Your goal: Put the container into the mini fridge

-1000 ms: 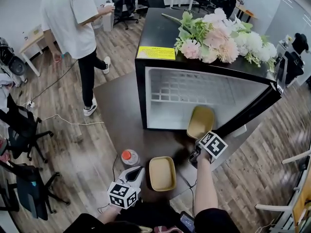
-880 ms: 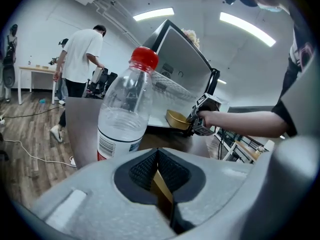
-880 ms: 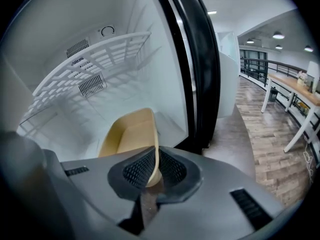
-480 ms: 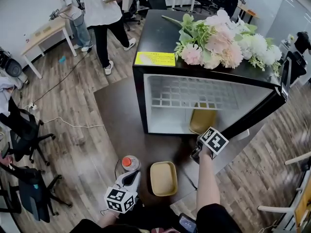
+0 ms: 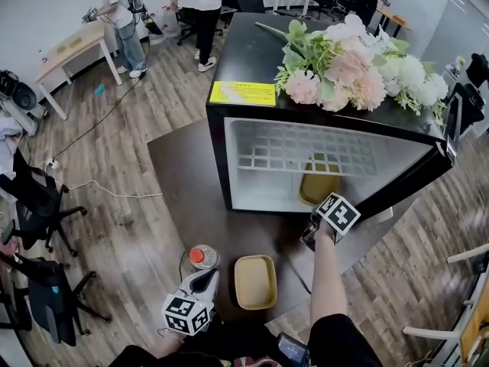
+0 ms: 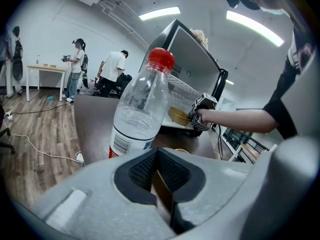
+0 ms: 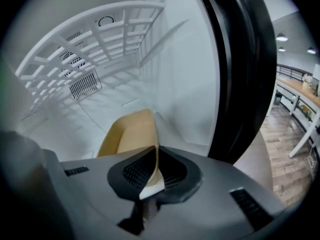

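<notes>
The tan container lies on the floor of the open mini fridge, at its right side. My right gripper is shut on the container's near rim at the fridge mouth. In the right gripper view the pads pinch the thin tan rim, and the container reaches into the white interior under the wire shelf. My left gripper rests low at the table's near edge. Its jaws are closed with nothing held, pointing at a clear bottle.
A second tan container and the red-capped bottle stand on the dark table in front of the fridge. Artificial flowers lie on the fridge top. Two people stand far back by desks; office chairs are at the left.
My right gripper has pushed the tan container deeper into the fridge. The left gripper has stayed put. The people in the background have walked farther away.
</notes>
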Available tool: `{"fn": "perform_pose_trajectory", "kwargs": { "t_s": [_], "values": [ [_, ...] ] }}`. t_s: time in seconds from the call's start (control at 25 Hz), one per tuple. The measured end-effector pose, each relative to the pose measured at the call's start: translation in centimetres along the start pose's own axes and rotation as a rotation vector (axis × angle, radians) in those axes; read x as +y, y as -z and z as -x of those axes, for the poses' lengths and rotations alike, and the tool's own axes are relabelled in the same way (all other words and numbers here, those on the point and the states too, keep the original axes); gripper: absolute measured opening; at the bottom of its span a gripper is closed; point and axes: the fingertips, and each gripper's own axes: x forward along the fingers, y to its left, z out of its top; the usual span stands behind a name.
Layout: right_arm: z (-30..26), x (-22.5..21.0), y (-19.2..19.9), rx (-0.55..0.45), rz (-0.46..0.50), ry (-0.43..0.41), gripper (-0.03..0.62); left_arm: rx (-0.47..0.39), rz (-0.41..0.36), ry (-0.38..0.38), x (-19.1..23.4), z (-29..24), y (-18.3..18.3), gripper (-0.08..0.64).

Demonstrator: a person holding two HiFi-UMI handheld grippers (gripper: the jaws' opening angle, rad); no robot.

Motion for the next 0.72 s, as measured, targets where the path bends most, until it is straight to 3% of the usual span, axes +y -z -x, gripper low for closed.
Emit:
{"fn": "perform_pose_trajectory", "kwargs": {
  "t_s": [0.2,0.28,0.44,0.6,0.72],
  "values": [
    [-0.4,-0.2,0.3,0.024,-0.009,-0.011,0.042,-0.010,-0.001,0.007,-0.3,-0.1,-0.3,0.008],
    [-0.4,0.2,0.4,0.029,-0.019,-0.031,0.087,-0.016,-0.001,-0.001,0.1,0.2,-0.5,0.008],
    [0.4,0.7,0.2,0.008,-0.055,-0.108,0.178,-0.026,-0.001,-0.006,0.1,0.8,-0.5,0.008],
    [2.1,1.7,0.5,0.002,-0.105,-0.229,0.237,-0.042,-0.002,-0.004,-0.2,1.4,-0.6,0.008],
    [4.2,1.6,1.0,-0.011,-0.089,-0.260,0.259,-0.060,-0.007,0.007,-0.7,1.8,-0.8,0.008]
  ]
}}
